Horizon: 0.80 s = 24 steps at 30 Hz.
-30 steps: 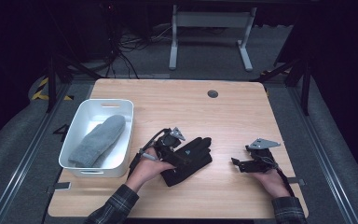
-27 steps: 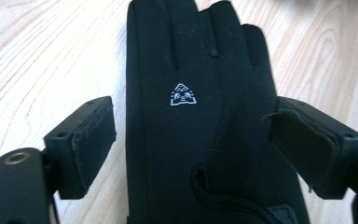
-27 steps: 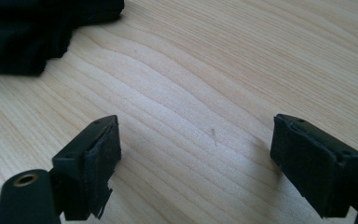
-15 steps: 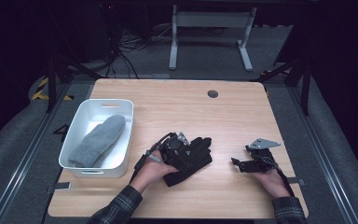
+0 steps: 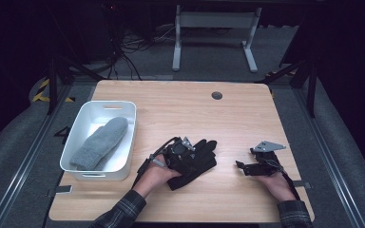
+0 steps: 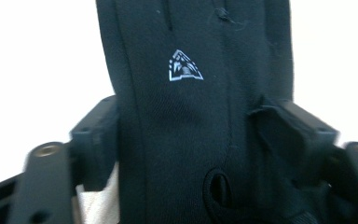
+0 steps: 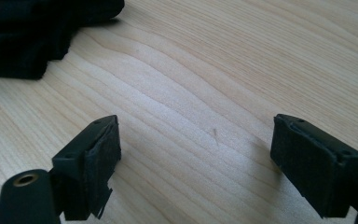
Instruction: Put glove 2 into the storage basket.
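Observation:
A black glove with a small white logo lies on the wooden table, right of the white bin. My left gripper sits low over the glove. In the left gripper view the glove runs up between the jaws, whose pads touch its two sides. The jaws have just been closing with the glove between them. My right gripper rests further right with its jaws open on bare wood. A dark corner of the glove lies beyond it.
A white bin at the left holds a grey mitten. A round cable hole sits near the table's far edge. Bare wood stretches between the glove and the right gripper. Dark floor surrounds the table.
My left gripper has slid a little to the right onto the glove and its jaws have narrowed around it. The right gripper has not moved.

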Each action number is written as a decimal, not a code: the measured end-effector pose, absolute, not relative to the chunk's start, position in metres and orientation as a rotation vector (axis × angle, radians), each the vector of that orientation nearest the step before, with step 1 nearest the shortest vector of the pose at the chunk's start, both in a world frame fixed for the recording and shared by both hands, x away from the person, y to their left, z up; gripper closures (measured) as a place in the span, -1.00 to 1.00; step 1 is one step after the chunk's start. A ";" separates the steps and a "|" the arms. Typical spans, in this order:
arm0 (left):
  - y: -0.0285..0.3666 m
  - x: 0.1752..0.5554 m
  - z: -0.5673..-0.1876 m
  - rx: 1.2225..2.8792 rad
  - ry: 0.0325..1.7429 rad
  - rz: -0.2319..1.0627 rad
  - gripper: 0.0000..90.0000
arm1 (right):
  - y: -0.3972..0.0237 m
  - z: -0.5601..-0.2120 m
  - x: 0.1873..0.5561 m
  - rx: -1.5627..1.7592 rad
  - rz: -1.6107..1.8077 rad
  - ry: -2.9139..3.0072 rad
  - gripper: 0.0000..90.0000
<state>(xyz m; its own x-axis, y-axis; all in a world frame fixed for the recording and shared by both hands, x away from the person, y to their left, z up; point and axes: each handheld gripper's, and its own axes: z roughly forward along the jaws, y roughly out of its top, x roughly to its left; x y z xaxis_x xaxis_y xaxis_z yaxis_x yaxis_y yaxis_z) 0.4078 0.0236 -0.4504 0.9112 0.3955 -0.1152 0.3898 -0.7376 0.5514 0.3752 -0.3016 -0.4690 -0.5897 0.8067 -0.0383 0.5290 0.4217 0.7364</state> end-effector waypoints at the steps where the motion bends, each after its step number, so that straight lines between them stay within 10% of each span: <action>1: 0.023 0.407 -0.450 2.483 0.558 0.006 -0.17 | -0.302 -0.469 0.375 1.141 0.982 2.293 -0.64; 10: 0.022 0.407 -0.448 2.466 0.570 -0.104 0.47 | -0.301 -0.469 0.375 1.142 0.984 2.293 -0.64; 24: 0.026 0.403 -0.428 2.414 0.602 -0.127 0.55 | -0.301 -0.469 0.375 1.143 0.984 2.293 -0.64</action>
<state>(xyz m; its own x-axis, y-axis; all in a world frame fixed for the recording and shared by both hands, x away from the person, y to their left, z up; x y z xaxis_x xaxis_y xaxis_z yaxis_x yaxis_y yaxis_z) 0.4027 0.0262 -0.4277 0.8905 0.3894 -0.2352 0.4514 -0.6912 0.5643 0.3751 -0.3010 -0.4690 -0.5890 0.8073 -0.0362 0.5298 0.4196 0.7371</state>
